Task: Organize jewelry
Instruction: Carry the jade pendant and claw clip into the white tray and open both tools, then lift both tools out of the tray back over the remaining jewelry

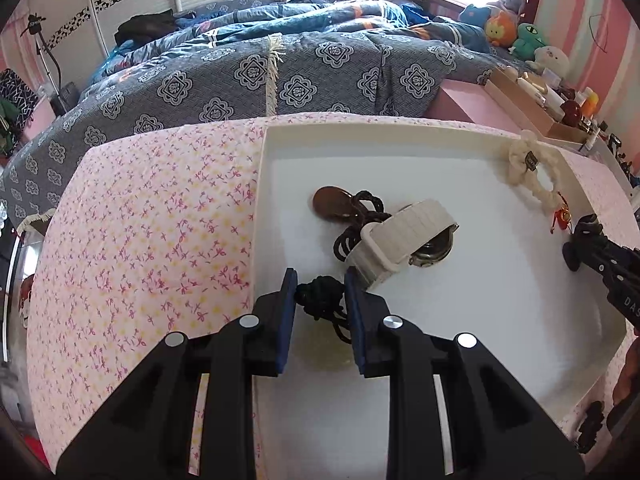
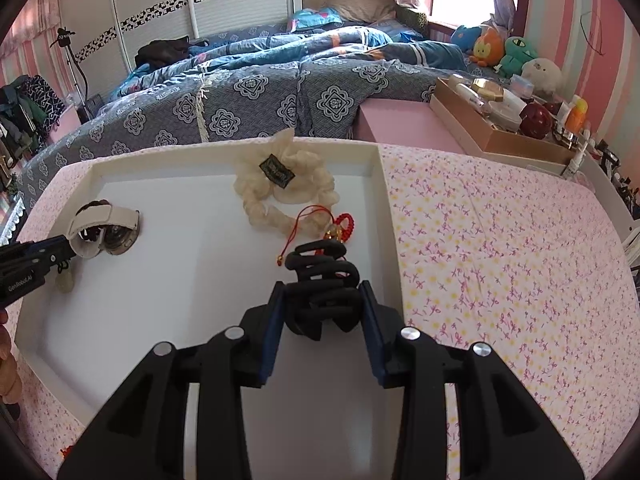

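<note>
A white tray [image 1: 259,200] lies on a pink floral cloth. In the left wrist view my left gripper [image 1: 320,285] is shut on the black cord knot [image 1: 320,298] of a pale round pendant [image 1: 320,354] just under the fingers. Beyond it rest a brown pendant [image 1: 330,201] on black cord and a white-strapped watch [image 1: 404,242]. In the right wrist view my right gripper [image 2: 322,294] is shut on a black claw hair clip [image 2: 322,292] over the tray [image 2: 385,200]. A cream scrunchie [image 2: 280,188] and a red knotted charm [image 2: 340,226] lie ahead of it.
The floral cloth [image 2: 500,260] stretches right of the tray and also to its left [image 1: 140,240]. A bed with a blue patterned quilt [image 1: 280,76] runs behind. A cardboard box of bottles [image 2: 492,120] and plush toys [image 2: 504,52] stand at the far right.
</note>
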Demonstrator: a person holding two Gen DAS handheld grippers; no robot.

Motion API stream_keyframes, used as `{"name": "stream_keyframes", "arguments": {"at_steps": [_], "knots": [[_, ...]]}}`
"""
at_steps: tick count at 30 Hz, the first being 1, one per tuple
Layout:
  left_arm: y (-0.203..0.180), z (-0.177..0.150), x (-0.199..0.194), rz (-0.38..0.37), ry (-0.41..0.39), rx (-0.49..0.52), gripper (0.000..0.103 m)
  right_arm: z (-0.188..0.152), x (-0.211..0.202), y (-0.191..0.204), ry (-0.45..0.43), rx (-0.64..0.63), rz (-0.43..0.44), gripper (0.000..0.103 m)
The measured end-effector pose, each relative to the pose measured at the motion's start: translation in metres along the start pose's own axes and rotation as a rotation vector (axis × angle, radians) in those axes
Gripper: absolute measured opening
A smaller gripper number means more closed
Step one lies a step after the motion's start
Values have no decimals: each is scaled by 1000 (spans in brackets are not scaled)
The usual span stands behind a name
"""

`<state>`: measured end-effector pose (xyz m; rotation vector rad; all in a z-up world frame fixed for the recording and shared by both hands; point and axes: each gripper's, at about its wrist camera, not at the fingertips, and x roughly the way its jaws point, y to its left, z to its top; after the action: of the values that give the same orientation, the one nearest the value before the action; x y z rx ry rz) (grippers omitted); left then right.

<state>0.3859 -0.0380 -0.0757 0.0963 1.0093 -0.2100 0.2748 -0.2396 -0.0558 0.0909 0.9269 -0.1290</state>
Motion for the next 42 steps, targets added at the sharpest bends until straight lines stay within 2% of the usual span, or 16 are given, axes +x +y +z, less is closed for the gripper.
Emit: {"name": "stream_keyframes", "arguments": {"at_steps": [2, 5, 6, 8, 9, 10, 15, 21, 30, 42], "knots": [[0, -1, -1, -14, 10, -6, 27, 0, 0, -1, 3, 3, 3, 37], [-6, -3, -3, -23, 13, 4, 38, 0, -1, 0, 2, -10, -4, 38], [-8, -5, -6, -27, 10, 13, 44, 0, -1, 0, 3, -14, -3, 38], [-15, -7, -12, -23, -6, 34, 56, 0, -2, 0, 5, -18, 2, 51], [-17, -9, -15, -10, -15, 39, 70, 0, -5, 1, -3, -22, -2, 53], [-19, -10, -19, 4, -32, 47, 77, 0, -7, 2, -7, -26, -5, 53], [-24, -16, -34, -6, -47, 66, 79, 1, -16, 6, -14, -36, -2, 58], [-16, -26, -63, -23, -74, 57, 80, -3, -49, 5, -50, -19, 18, 59], [0, -57, -113, -16, -132, 44, 93, -24, -101, 2, -79, -29, 10, 64], [10, -107, -138, -51, -116, 27, 93, -58, -132, -5, -65, -11, 3, 67]]}}
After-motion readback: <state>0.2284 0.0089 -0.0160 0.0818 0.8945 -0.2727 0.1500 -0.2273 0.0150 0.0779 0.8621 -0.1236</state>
